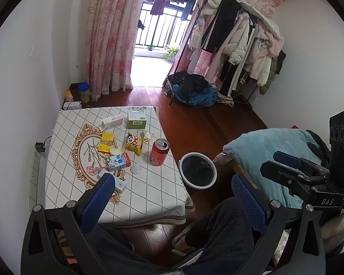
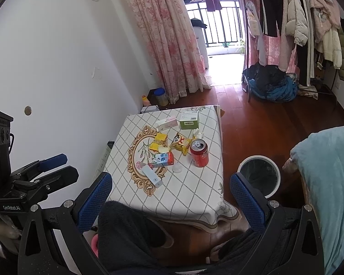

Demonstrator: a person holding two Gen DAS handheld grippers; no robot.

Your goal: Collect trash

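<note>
A low table [image 1: 149,190] [image 2: 195,190] with a checked white cloth holds the trash: a red soda can [image 1: 159,152] [image 2: 199,152], a milk carton [image 1: 118,161] [image 2: 162,159], a panda snack bag [image 1: 134,143] [image 2: 180,143], a yellow box [image 1: 106,142] [image 2: 158,142], a green box [image 1: 137,120] [image 2: 189,119], a pink-white box [image 1: 112,122] [image 2: 168,123] and a long white box [image 2: 151,177]. A white bin [image 1: 198,170] [image 2: 260,174] with a black liner stands on the floor right of the table. My left gripper [image 1: 174,192] and right gripper [image 2: 169,192] are open, empty, held back from the table's near edge.
A bed with a blue blanket [image 1: 275,151] [image 2: 328,183] lies right of the bin. A clothes rack [image 1: 240,45] and a heap of clothes [image 1: 192,91] stand at the back. My dark-trousered knees [image 1: 217,229] are below the grippers. A wall [image 2: 57,68] runs along the table's left.
</note>
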